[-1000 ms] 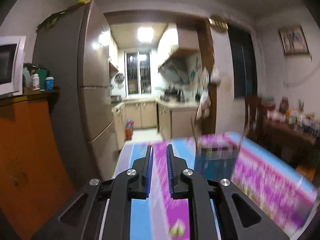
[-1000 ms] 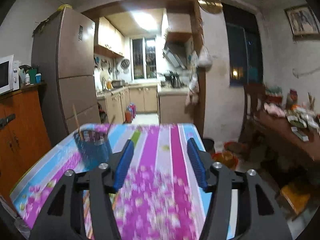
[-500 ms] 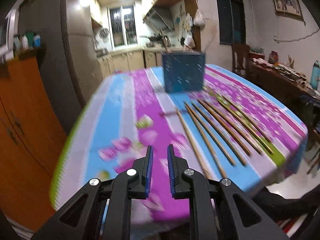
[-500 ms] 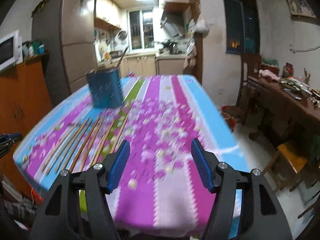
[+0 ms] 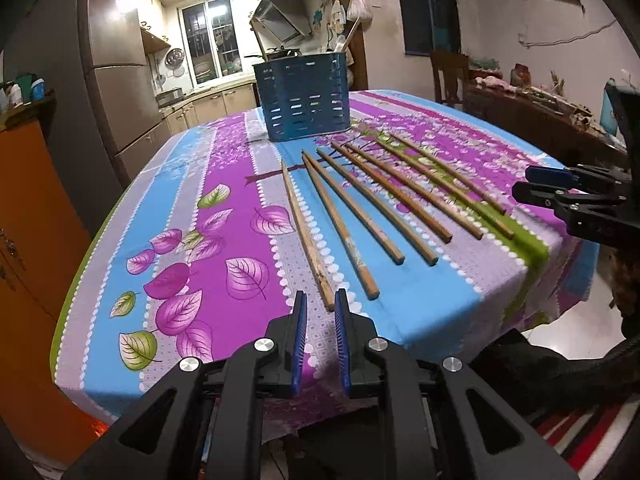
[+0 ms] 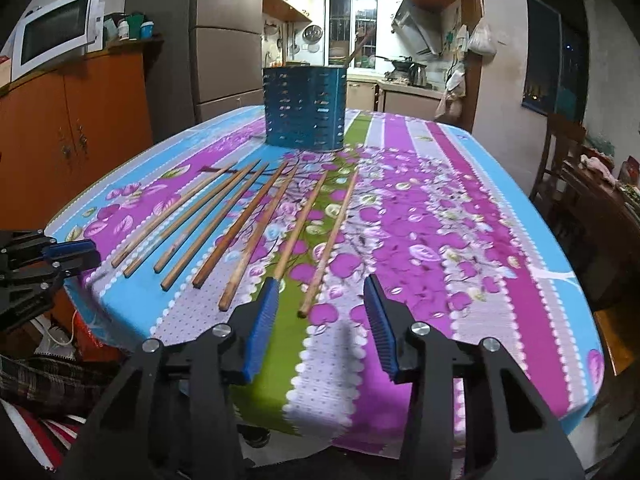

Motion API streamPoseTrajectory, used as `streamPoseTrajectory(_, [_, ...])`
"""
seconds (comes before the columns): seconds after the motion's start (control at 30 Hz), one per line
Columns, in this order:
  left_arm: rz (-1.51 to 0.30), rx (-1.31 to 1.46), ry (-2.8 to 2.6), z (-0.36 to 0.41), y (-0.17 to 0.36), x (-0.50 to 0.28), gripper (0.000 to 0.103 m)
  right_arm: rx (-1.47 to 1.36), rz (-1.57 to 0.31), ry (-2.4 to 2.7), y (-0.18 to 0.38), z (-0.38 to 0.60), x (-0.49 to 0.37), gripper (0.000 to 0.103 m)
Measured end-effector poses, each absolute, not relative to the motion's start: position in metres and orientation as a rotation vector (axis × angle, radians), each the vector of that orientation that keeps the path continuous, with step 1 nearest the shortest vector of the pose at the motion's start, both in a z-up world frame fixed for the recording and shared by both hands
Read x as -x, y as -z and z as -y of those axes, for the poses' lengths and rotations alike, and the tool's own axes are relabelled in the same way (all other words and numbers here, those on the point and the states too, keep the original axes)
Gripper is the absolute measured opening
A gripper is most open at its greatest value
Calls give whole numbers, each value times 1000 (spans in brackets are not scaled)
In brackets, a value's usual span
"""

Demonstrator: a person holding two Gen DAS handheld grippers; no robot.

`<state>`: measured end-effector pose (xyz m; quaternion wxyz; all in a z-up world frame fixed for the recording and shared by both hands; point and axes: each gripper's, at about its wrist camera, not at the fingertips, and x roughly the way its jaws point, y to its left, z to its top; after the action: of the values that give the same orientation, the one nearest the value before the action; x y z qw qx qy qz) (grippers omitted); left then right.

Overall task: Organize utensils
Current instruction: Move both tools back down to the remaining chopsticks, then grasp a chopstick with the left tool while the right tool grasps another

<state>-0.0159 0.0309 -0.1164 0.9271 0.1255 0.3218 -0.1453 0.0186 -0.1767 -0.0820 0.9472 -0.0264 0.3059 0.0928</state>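
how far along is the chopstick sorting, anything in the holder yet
Barely started. At least one stick already stands in the blue utensil holder. Nothing is in hand: the left gripper is nearly closed just short of the leftmost chopstick, gripping nothing, and the right gripper is open around the near end of the rightmost chopstick. Eight chopsticks lie in a row on the tablecloth.

Both wrist cameras look low across the table point(image 5: 192, 168) from its near edge toward the kitchen (sharing chopsticks point(image 5: 348, 220) and holder point(image 6: 305, 108)).
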Motion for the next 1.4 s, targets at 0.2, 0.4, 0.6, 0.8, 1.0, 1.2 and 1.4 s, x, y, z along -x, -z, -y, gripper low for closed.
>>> streamPoseTrajectory(0.2, [-661, -253, 287, -28, 125, 8, 16, 40, -640, -202, 88, 178, -24, 41])
streamPoseTrajectory(0.4, [-650, -251, 269, -25, 130, 4, 16, 43, -648, -220, 92, 174, -29, 41])
streamPoseTrajectory(0.6, [-627, -252, 253, -20, 131, 1, 16, 54, -669, -215, 97, 172, -34, 41])
streamPoseTrajectory(0.8, [-614, -228, 243, -21, 133, -1, 16, 43, -669, -216, 102, 173, -36, 24])
streamPoseTrajectory(1.0, [-604, -212, 242, -23, 135, 3, 16, 5, -663, -229, 104, 176, -36, 21])
streamPoseTrajectory(1.2, [-585, -201, 241, -24, 137, 7, 12, -42, -645, -199, 106, 179, -32, 11])
streamPoseTrajectory(1.4, [-577, -188, 253, -25, 137, 7, 9, -56, -631, -187, 107, 179, -32, 7])
